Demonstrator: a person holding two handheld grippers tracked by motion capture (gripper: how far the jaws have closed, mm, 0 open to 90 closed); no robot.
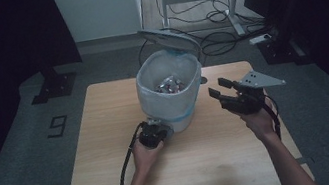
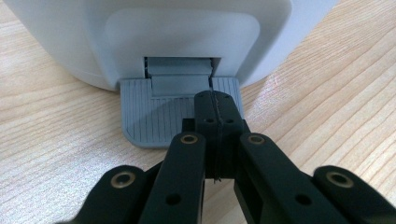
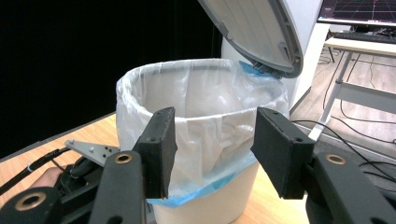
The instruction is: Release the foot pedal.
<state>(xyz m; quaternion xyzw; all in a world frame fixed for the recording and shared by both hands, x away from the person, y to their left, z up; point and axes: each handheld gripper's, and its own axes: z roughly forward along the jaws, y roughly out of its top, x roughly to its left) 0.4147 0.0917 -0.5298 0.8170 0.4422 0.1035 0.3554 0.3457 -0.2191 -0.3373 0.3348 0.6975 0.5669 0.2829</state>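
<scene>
Wooden tabletop (image 1: 116,181): my left tool (image 2: 215,105), jaws fully closed, pressed the bin pedal (image 2: 154,123), lid (image 1: 168,38) up. Right tool (image 1: 220,89) hung half-open, empty, beside the bin (image 1: 169,104). Next probably needed trash.

A "9" marks the floor (image 1: 29,145) left of the table.

Pedal bin (image 1: 172,99) on the table (image 1: 111,147), its lid (image 1: 168,39) raised behind the rim. Liner bag (image 3: 210,121) in the bin, folded over the rim; wrappers (image 1: 170,85) inside. Foot pedal (image 2: 161,116) at the bin's base, directly under the left gripper's (image 2: 215,100) tips. Right gripper (image 1: 216,88) beside the bin, bin ahead of its jaws. Cables (image 1: 217,38) on the floor behind the table.
</scene>
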